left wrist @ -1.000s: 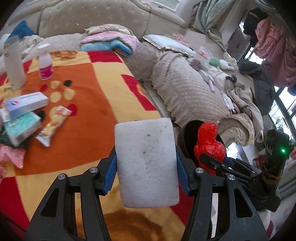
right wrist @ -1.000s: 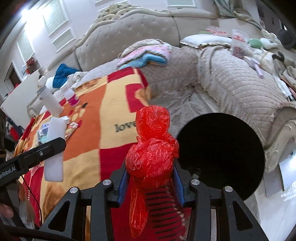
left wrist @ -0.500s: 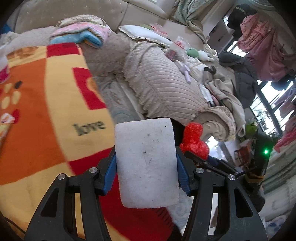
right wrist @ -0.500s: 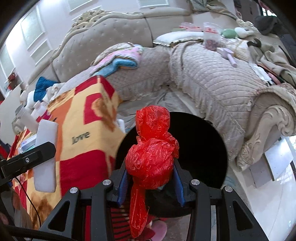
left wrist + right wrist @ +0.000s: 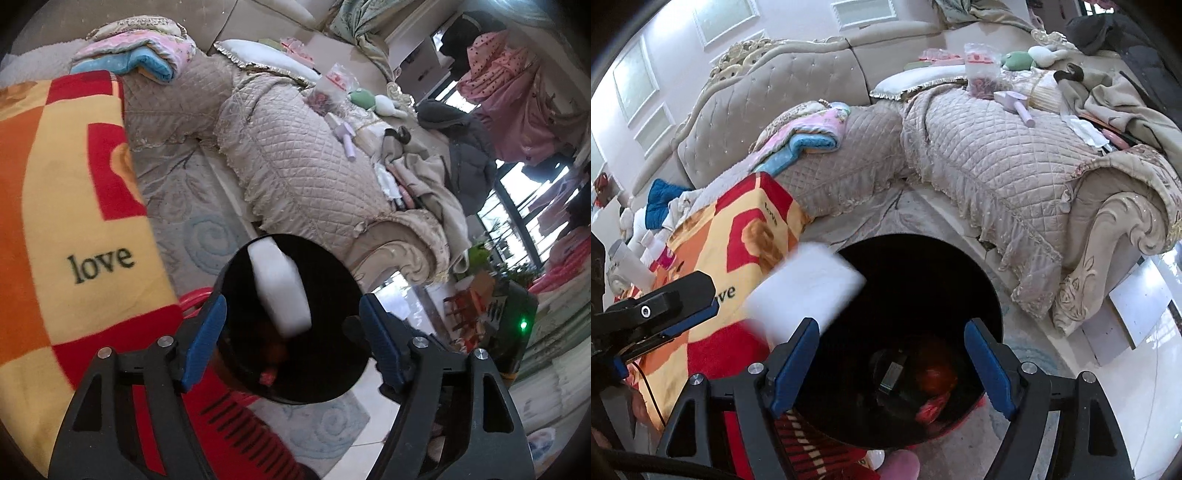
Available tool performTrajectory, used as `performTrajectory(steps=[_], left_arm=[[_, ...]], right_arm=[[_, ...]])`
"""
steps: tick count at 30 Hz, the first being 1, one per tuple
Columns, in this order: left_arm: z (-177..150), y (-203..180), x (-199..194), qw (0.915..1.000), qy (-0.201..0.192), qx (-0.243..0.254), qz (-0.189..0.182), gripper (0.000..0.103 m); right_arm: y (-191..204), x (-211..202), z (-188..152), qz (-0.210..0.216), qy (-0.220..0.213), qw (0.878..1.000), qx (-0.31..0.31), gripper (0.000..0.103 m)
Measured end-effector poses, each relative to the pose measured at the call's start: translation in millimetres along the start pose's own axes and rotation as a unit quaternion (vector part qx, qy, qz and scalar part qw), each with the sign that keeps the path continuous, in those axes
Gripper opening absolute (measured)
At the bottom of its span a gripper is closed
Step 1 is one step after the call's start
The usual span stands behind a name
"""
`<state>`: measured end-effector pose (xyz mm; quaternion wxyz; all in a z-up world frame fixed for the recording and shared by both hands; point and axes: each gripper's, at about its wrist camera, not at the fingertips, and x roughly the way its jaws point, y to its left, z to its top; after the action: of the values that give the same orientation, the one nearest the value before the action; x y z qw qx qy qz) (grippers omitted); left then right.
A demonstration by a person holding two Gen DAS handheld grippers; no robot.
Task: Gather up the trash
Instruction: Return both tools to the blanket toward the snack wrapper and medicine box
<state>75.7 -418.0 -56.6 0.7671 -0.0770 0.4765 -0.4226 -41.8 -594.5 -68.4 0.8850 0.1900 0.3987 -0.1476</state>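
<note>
My left claw [image 5: 291, 339] stands apart, its jaws having just been opening, nothing between them. The white foam block [image 5: 280, 284] hangs blurred over the black trash bin [image 5: 332, 373] at frame centre, long axis running from upper left to lower right. My right claw [image 5: 892, 365] also stands apart, just opened and empty. The red plastic bag [image 5: 934, 376] lies inside the bin, lower centre; its orientation cannot be determined.

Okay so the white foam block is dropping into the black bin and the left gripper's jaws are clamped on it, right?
Not quite. The left wrist view shows the left gripper open, its jaws having just been opening, with nothing between them; the white foam block is loose and blurred over the black bin.
</note>
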Motion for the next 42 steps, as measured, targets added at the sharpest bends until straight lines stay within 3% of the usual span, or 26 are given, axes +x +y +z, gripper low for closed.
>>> performTrajectory(steps=[9, 17, 30, 42], left_arm=[[-16.4, 27.9, -31.9, 0.9961, -0.031, 0.005, 0.083, 0.074], [-31.8, 60.1, -67.0, 0.9846, -0.052, 0.006, 0.167, 0.074], [-60.2, 102.2, -124.1, 0.9642, -0.073, 0.001, 0.255, 0.074], [-83.5, 155.0, -179.0, 0.9512, -0.082, -0.049, 0.293, 0.074]], right_arm=[[24.2, 5.2, -10.5, 0.004, 0.011, 1.0, -0.023, 0.079], [61.4, 1.8, -19.7, 0.017, 0.011, 0.998, -0.056, 0.079], [139.0, -3.7, -31.9, 0.053, 0.013, 0.992, -0.112, 0.079], [207.7, 2.1, -52.2, 0.093, 0.033, 0.981, -0.165, 0.079]])
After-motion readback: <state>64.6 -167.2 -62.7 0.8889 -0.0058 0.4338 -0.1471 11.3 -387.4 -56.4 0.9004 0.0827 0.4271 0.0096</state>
